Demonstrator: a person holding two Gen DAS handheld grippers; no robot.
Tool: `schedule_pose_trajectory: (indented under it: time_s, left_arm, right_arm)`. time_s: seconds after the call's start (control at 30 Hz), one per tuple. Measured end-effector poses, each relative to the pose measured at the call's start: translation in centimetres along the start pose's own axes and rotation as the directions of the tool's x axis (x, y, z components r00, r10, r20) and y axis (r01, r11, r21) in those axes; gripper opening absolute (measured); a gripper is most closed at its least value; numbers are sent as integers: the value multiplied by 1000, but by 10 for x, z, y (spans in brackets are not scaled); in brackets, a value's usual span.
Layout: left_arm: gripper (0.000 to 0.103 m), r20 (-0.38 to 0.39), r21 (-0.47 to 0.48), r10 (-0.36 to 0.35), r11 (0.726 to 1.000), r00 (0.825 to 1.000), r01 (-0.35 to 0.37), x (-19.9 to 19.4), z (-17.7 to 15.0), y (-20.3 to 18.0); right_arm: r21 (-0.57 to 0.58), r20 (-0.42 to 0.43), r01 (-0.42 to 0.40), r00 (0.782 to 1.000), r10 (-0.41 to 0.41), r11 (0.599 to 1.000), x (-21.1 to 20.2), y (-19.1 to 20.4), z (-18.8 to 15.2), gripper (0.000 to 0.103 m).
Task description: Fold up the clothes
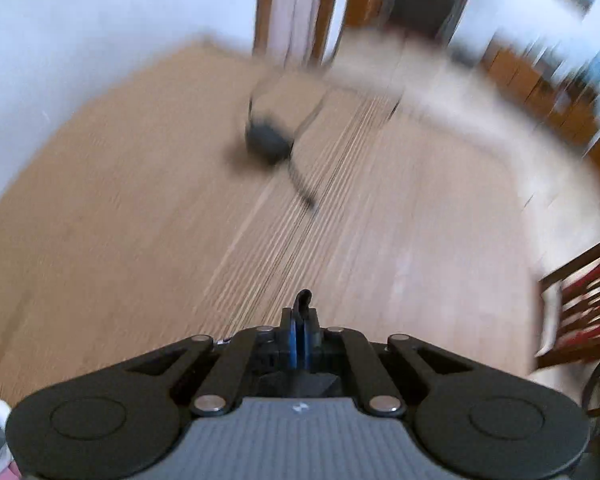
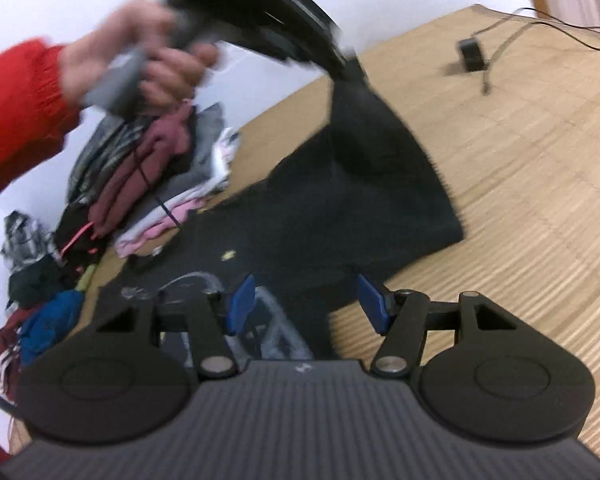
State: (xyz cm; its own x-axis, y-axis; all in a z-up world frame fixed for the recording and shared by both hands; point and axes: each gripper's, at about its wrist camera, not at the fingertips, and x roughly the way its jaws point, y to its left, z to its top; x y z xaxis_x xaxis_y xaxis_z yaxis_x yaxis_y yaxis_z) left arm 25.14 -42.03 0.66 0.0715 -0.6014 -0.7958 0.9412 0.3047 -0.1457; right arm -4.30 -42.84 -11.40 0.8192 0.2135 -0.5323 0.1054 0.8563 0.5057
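Blue-padded jaws of the left gripper (image 2: 346, 66) are clenched on a corner of the black garment (image 2: 340, 216), lifting it; the cloth drapes down toward the right gripper (image 2: 306, 304), released over its near edge on the wooden floor (image 2: 520, 200).

Black garment (image 2: 364, 200) in left claw (image 2: 346, 66)

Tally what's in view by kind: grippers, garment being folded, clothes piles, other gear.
Grippers: 2, the left gripper and the right gripper
Black garment: 1
Clothes pile by the wall: 1
Small black device with cable: 1
Total: 5
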Motion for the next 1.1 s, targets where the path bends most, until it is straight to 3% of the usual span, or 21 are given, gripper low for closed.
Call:
schedule_pose_trajectory:
  time_s: [0.1, 0.17, 0.2, 0.27, 0.3, 0.33, 0.37, 0.43, 0.5, 0.57, 0.63, 0.73, 0.77, 0.87, 0.97, 1.0, 1.03, 1.1]
  left_arm:
    - [6, 150, 30, 40, 999, 988, -45, -69, -53, 22]
    - [9, 149, 0, 160, 987, 976, -162, -96, -97, 49]
    - [11, 94, -42, 219, 976, 971, -216, -100, -116, 66]
    - [44, -36, -123, 320, 939, 947, -322, -104, -153, 101]
    - [74, -102, -172, 356, 913, 929, -369, -105, -171, 118]
    - [82, -170, -219, 385, 883, 907, -415, -106, -189, 135]
    - [82, -190, -260, 389, 866, 901, -428, -109, -200, 146]
    - [82, -190, -343, 373, 841, 908, -418, -116, -218, 160]
    - [83, -168, -381, 351, 839, 921, -389, -111, -219, 162]
    - [88, -123, -386, 305, 862, 944, -328, -99, -208, 157]
    - [96, -106, -338, 250, 901, 962, -271, -63, -183, 144]
    - [96, -129, -218, 189, 952, 974, -213, 3, -145, 128]
    - [96, -178, -175, 198, 958, 964, -229, 31, -134, 127]
    - [96, -333, -166, 200, 950, 922, -266, 86, -123, 134]
    - [85, -361, -227, 177, 936, 916, -270, 107, -118, 143]
    - [65, -327, -245, 180, 932, 928, -267, 106, -115, 144]
    - [37, -286, -263, 184, 929, 940, -262, 104, -112, 145]
    - [6, -267, -320, 162, 915, 950, -246, 104, -104, 148]
  right_arm:
    - [-46, -97, -36, 995, 31, 998, 17, 24, -6, 60]
    - [-7, -184, -49, 982, 47, 999, 31, 32, -15, 61]
    - [-10, -216, -46, 975, 42, 999, 34, 37, -21, 61]
    - [-30, -273, -35, 962, 26, 999, 38, 46, -31, 61]
    - [-60, -291, -31, 957, 12, 998, 38, 53, -34, 61]
    - [-91, -300, -37, 954, 8, 995, 35, 60, -36, 61]
    - [-110, -298, -53, 954, 18, 993, 30, 64, -36, 61]
    - [-131, -285, -86, 958, 45, 988, 19, 67, -34, 61]
    - [-132, -261, -98, 963, 61, 986, 14, 64, -25, 61]
    - [-170, -237, -67, 971, 25, 983, 14, 61, -20, 61]
    - [-273, -224, -1, 973, -62, 962, 24, 63, -19, 61]
    - [-385, -238, -5, 967, -94, 923, 37, 62, -22, 59]
    - [-397, -252, -10, 963, -98, 918, 42, 60, -23, 59]
    - [-437, -223, 31, 965, -141, 899, 48, 55, -31, 59]
    - [-522, -104, 104, 977, -185, 847, 48, 59, -45, 59]
    - [-553, -60, 127, 980, -191, 823, 45, 62, -51, 59]
    - [-584, -16, 149, 981, -196, 798, 42, 65, -57, 59]
    - [-638, 0, 122, 987, -159, 760, 39, 71, -69, 59]
